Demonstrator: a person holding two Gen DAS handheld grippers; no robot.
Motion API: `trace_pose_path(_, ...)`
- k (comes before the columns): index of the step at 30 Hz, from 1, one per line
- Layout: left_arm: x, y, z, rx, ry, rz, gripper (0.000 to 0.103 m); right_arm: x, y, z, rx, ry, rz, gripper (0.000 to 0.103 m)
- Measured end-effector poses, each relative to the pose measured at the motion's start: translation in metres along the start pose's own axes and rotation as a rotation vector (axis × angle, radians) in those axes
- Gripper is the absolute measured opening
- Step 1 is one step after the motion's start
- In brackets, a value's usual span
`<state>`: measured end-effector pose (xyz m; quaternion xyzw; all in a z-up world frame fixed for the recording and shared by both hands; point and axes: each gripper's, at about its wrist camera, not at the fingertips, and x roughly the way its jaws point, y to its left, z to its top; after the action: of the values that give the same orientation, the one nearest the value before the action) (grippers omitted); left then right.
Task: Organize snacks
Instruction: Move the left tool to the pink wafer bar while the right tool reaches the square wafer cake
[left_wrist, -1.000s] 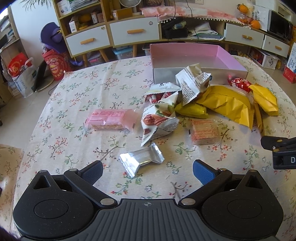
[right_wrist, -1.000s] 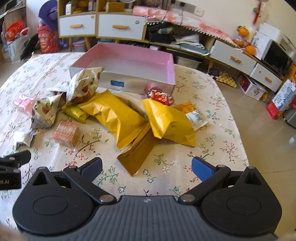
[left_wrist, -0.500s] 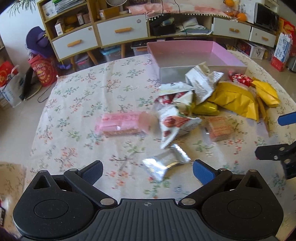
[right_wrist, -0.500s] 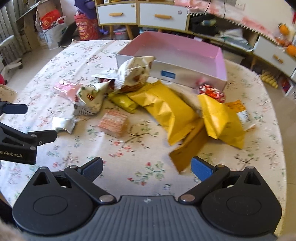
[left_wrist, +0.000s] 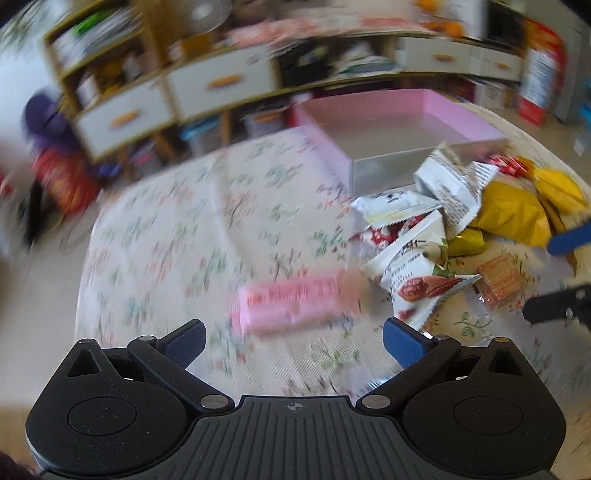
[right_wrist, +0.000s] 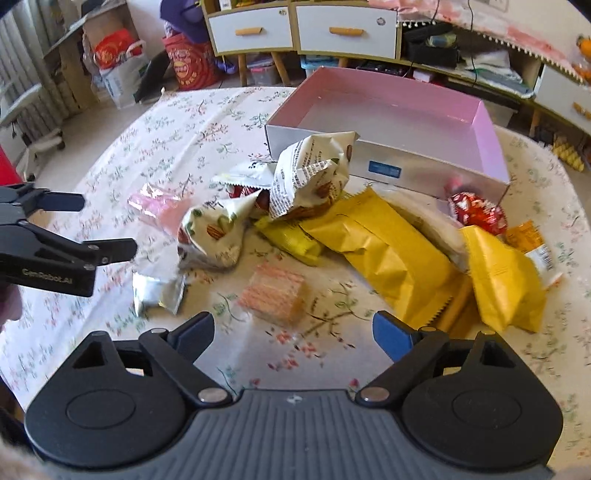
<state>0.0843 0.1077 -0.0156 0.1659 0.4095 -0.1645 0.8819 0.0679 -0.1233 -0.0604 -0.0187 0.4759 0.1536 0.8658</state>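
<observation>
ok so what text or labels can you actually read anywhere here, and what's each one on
"GenRobot.AI": on the side of the left gripper, seen from the right wrist view.
White snack bags: dense small print, too small to read.
Blue label on the box: too small to read.
Orange packet: has a barcode patch, unreadable.
Red wrapper: white marks, not legible.
Left wrist view: too blurred to read anything.

Snack heap (right_wrist: 332, 229) blocks box (right_wrist: 384, 110) front; tablecloth (right_wrist: 177, 122) left seemingly free.
</observation>
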Motion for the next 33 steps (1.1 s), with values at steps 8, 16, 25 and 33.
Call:
trace_pose_path(8, 0.024, 0.002, 0.019, 0.223, -0.005, -0.133, 0.095, 0.014, 0.008, 0.007, -0.009, 0.002, 0.053, 0.084)
trace_pose_path(16, 0.051, 0.006, 0.022, 0.344, 0.077, -0.257, 0.092, 0.027, 0.011, 0.011, -0.008, 0.031, 0.048, 0.078)
trace_pose_path(25, 0.060, 0.006, 0.019, 0.342, 0.096, -0.264, 0.075, 0.033, 0.020, 0.011, -0.086, 0.014, -0.004, 0.072)
trace_pose_path(33, 0.050, -0.004, 0.012, 0.253, 0.098, -0.217, 0.050, 0.032, 0.024, 0.008, -0.145, 0.004, -0.058, 0.059)
